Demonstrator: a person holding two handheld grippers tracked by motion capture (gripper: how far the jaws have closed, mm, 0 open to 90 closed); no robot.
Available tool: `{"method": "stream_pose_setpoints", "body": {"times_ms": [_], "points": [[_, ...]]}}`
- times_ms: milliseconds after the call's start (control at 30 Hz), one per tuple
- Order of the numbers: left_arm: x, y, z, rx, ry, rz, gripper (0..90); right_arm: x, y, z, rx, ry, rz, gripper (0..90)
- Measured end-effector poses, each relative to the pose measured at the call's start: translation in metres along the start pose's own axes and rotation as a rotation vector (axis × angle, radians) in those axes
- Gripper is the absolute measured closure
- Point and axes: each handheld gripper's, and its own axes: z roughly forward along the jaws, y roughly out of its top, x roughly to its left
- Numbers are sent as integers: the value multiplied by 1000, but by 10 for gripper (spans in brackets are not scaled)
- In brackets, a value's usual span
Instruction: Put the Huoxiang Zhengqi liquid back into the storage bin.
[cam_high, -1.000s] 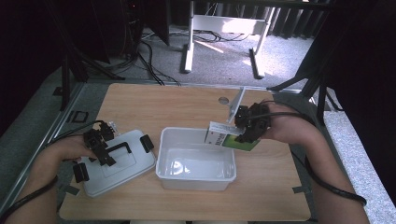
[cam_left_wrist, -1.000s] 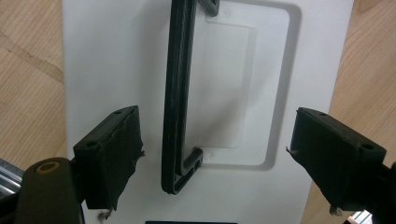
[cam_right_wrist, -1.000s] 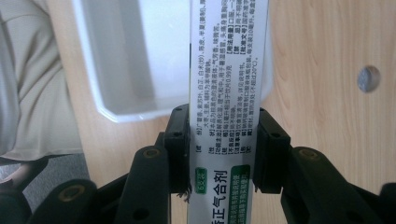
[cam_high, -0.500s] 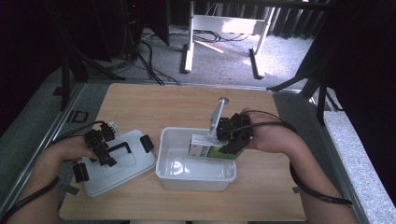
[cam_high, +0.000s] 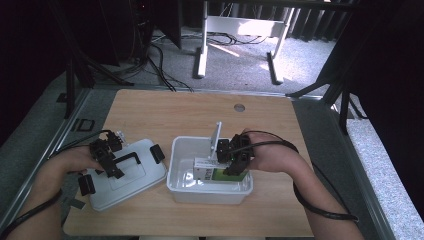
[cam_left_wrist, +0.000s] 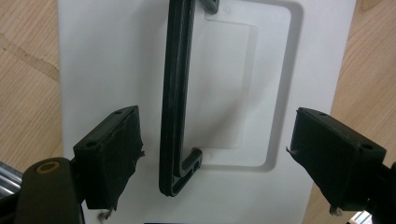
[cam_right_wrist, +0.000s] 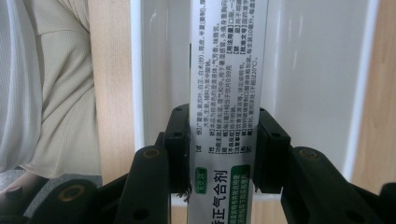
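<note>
white plastic is surrounding the small printed box (cam_high: 216, 171), which the right gripper (cam_high: 234, 159) is clamping by its sides inside the open bin (cam_high: 186, 187) on the wooden table (cam_high: 200, 112). the left gripper (cam_left_wrist: 215, 156) is hovering over the bin's lid (cam_high: 142, 175), jaws spread apart on either side of its black handle (cam_left_wrist: 176, 102) without touching it.

Wooden counter (cam_high: 165, 107), rectangular, grommet hole (cam_high: 239, 107) near far edge. On it: white lid (cam_high: 125, 175), left; white bin (cam_high: 210, 187), centre.
</note>
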Motion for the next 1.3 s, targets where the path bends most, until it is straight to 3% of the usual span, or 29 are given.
{"method": "stream_pose_setpoints", "body": {"times_ms": [333,567,1300], "points": [[0,-1,-1,0,3,0,171,-6,-1,24,-11,-4,42,638],[0,-1,-1,3,3,-3,171,-8,-3,42,-4,21,53,638],[1,-3,-2,6,7,-7,171,-15,-2,74,27,30,87,636]]}}
